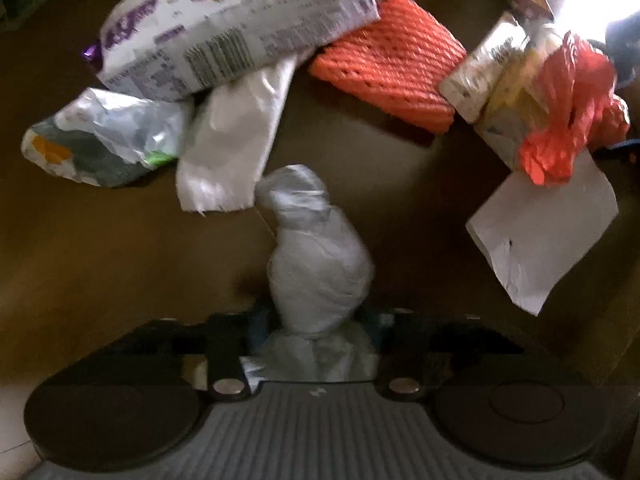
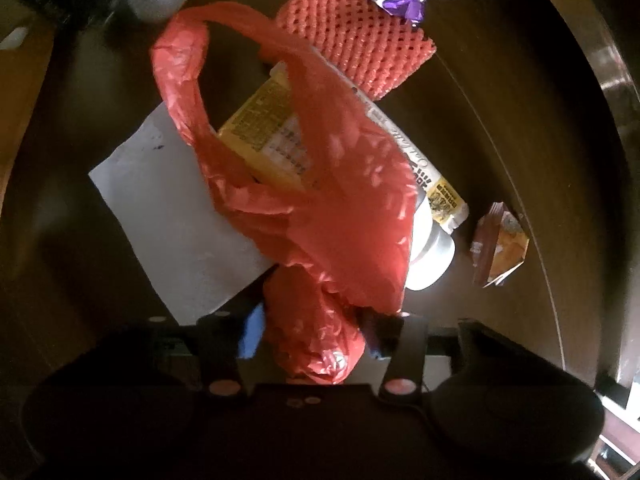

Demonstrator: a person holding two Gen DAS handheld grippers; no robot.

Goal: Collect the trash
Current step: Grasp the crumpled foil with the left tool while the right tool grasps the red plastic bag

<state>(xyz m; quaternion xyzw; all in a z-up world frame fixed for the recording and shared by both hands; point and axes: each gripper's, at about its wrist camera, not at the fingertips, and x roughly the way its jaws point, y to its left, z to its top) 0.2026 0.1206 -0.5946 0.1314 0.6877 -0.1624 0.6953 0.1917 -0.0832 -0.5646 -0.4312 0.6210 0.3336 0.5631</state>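
Observation:
My left gripper (image 1: 314, 326) is shut on a crumpled white plastic bag (image 1: 316, 256) and holds it above the dark brown table (image 1: 100, 248). My right gripper (image 2: 314, 334) is shut on a red plastic bag (image 2: 316, 184) that hangs over a yellow and white wrapper (image 2: 268, 128) and a white paper sheet (image 2: 160, 208). The red bag also shows at the right of the left wrist view (image 1: 568, 112). Both grippers' fingertips are mostly hidden by the bags.
Loose trash lies on the table: a large white printed package (image 1: 240, 28), an orange foam net (image 1: 392, 68), a crumpled white and green wrapper (image 1: 104, 140), a white tissue (image 1: 232, 140), a paper sheet (image 1: 548, 224), a small brown packet (image 2: 498, 246).

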